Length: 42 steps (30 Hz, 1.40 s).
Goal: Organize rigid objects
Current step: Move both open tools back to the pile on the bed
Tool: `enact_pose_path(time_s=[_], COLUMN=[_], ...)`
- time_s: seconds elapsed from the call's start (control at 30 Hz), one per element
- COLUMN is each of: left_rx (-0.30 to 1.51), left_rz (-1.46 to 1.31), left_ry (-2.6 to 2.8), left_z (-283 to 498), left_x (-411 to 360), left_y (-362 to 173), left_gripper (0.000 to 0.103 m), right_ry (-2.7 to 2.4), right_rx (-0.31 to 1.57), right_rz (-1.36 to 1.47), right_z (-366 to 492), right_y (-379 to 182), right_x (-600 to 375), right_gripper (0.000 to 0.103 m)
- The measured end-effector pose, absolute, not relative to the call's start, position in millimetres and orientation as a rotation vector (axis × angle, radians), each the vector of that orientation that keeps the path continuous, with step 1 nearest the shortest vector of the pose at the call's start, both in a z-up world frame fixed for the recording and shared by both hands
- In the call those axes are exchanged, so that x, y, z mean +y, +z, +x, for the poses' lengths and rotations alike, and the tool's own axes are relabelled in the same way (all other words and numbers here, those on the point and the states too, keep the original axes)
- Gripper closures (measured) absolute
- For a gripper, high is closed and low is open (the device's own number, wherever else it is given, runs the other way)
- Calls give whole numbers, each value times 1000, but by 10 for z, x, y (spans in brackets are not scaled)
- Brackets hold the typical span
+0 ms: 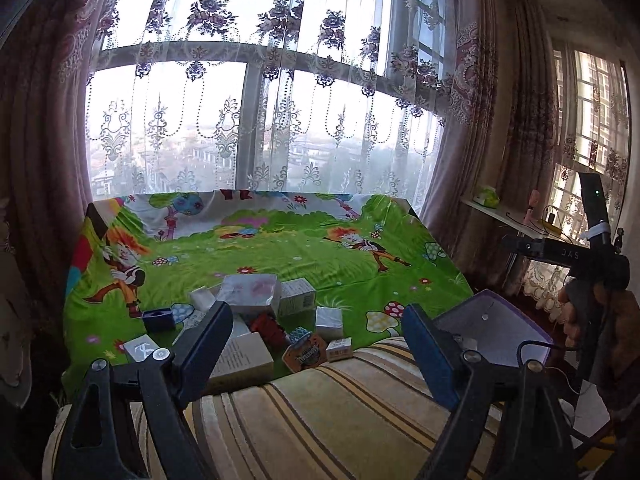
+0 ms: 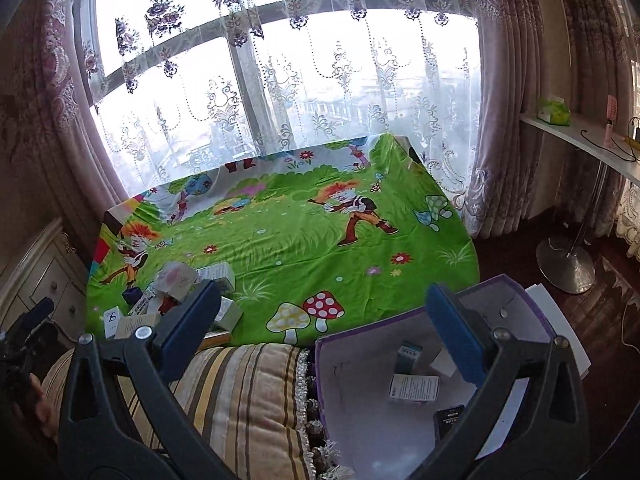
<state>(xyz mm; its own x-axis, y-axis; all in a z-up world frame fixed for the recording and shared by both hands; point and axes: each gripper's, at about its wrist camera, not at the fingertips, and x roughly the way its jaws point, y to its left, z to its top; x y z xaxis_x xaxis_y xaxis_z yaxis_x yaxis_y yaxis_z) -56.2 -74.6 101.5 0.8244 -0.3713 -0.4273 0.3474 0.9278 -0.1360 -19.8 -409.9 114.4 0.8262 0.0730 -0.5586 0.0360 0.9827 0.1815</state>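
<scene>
A pile of small boxes (image 1: 256,312) lies at the near left of the green cartoon cloth (image 1: 320,256); it also shows in the right wrist view (image 2: 180,300). A purple-edged white storage box (image 2: 360,392) stands at the right beside a striped cushion (image 2: 240,392) and holds a few small boxes (image 2: 414,388). My left gripper (image 1: 316,344) is open and empty, above the cushion, just short of the pile. My right gripper (image 2: 320,328) is open and empty, over the cushion and the storage box's left edge. The storage box also shows in the left wrist view (image 1: 500,328).
A lace curtain and window stand behind the table. A white shelf (image 2: 580,140) with a green tissue box and cables is at the right, with a metal stand base (image 2: 566,268) on the dark floor. A dresser (image 2: 44,280) is at the left.
</scene>
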Motion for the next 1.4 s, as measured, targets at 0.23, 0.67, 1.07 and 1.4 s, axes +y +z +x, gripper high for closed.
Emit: enact_pose_path(time_s=[0.23,0.67,1.07,1.4], left_rx=[512,604,686,792], left_rz=[-135,-215,-278,-350], left_ry=[-355,-302,-244,-156], left_z=[-547,-387,-238,42], left_x=[-447,-271,-102,121], left_y=[913,758,649,472], left_gripper=[16,16,16,16], right_ry=[121,258,434,513], right_rx=[710,880,1055,1182], right_rz=[176,69,30,61], right_z=[-37,170,591,999], right_y=[967,653,225,-112], right_x=[-3747,-3210,-2814,-2676], right_gripper=[0,0,0,0])
